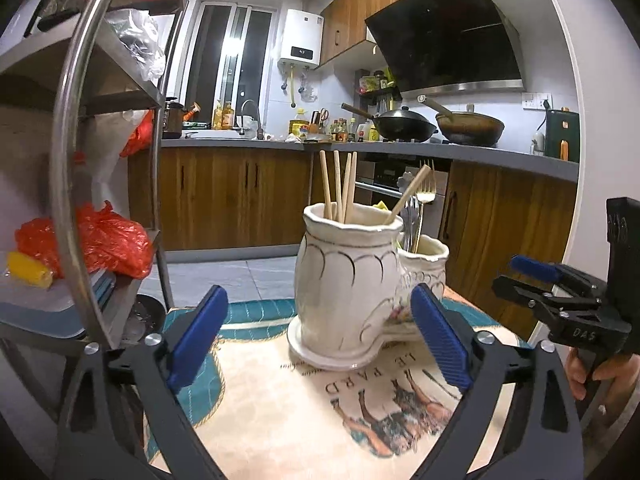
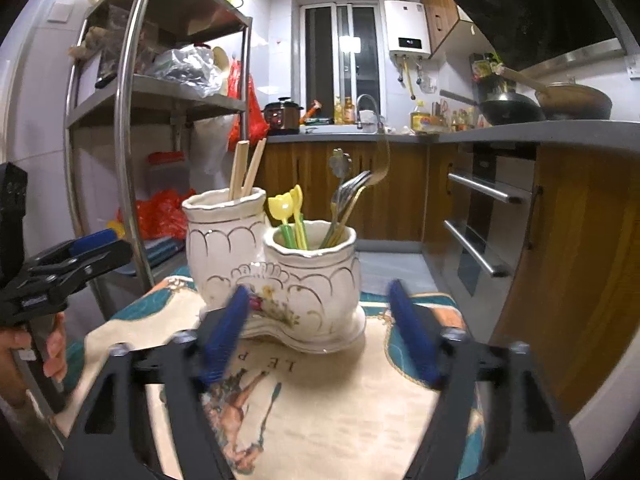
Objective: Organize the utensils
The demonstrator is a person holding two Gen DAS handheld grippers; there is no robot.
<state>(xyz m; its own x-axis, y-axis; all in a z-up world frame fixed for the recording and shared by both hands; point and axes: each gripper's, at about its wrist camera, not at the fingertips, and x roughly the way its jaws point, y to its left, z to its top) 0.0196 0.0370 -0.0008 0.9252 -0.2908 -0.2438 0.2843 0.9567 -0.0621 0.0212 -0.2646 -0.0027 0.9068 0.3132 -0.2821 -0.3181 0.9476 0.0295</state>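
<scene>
Both hand-held grippers, left and right, gape empty before one white two-cup ceramic holder with five wooden chopsticks.

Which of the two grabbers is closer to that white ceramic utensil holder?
Probably the left gripper: the ceramic holder sits just beyond its open fingertips. The right gripper, also open, faces it from slightly farther back. It's close.
</scene>
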